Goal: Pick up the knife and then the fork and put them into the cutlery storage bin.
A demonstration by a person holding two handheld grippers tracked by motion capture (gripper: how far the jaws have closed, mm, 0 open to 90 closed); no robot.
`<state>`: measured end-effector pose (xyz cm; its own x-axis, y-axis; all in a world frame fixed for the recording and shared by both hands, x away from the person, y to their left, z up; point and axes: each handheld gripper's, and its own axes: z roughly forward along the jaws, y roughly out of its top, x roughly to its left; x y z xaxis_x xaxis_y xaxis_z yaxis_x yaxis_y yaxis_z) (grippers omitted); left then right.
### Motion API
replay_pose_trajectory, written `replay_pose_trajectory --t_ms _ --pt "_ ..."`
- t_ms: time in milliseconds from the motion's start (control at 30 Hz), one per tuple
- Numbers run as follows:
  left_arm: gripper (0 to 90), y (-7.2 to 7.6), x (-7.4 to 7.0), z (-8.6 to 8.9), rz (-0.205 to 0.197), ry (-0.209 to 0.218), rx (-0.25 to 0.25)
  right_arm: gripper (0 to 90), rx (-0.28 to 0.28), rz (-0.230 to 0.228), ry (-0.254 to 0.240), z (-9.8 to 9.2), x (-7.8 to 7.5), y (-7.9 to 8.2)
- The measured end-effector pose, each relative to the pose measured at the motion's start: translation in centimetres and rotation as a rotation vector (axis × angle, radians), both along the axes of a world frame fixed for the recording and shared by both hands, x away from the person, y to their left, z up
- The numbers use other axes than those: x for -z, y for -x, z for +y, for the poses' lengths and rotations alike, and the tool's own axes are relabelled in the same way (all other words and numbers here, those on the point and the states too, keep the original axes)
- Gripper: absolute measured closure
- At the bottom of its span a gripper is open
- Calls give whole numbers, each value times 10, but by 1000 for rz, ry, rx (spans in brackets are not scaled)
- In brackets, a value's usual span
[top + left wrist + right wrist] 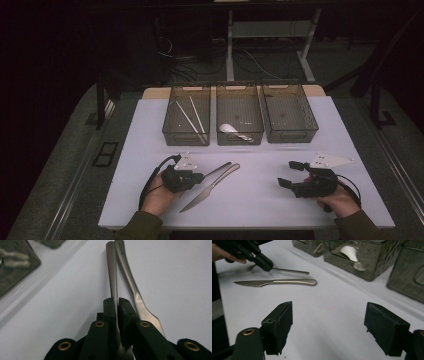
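Left hand-held gripper point(117, 305) clamped on slim steel fork point(111, 272), smooth knife point(130, 280) alongside, right hand-held gripper point(328, 332) open

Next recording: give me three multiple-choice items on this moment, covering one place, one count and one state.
1. The white spoon lies in:
A the left bin
B the middle bin
C the right bin

2. How many bins stand at the far side?
A two
B three
C four

3. The left gripper has its jaws:
A wide open, holding nothing
B shut on the slim metal utensil
C shut on a chopstick

Key:
1 B, the high view shows the spoon at the near end of the centre bin.
2 B, three stand side by side in a row.
3 B, the left gripper view shows the pads pressing on the utensil's handle.
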<state>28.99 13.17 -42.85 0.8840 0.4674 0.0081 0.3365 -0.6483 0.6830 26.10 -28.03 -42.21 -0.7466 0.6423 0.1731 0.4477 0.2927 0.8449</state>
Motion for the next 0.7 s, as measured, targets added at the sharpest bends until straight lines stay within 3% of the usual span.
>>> replay_pose_trajectory --t_ms 200,367,567,700 --pt "845 5 -9 -7 -25 10 73 228 -92 42 16 6 -5 -2" --pt "844 6 -17 -23 -29 17 171 204 -203 49 83 18 -14 -5" --pt "845 3 -27 -45 -29 18 287 255 -319 49 150 38 -24 -12" --pt "845 1 -31 -63 -35 4 351 307 -388 52 160 52 -31 -18"
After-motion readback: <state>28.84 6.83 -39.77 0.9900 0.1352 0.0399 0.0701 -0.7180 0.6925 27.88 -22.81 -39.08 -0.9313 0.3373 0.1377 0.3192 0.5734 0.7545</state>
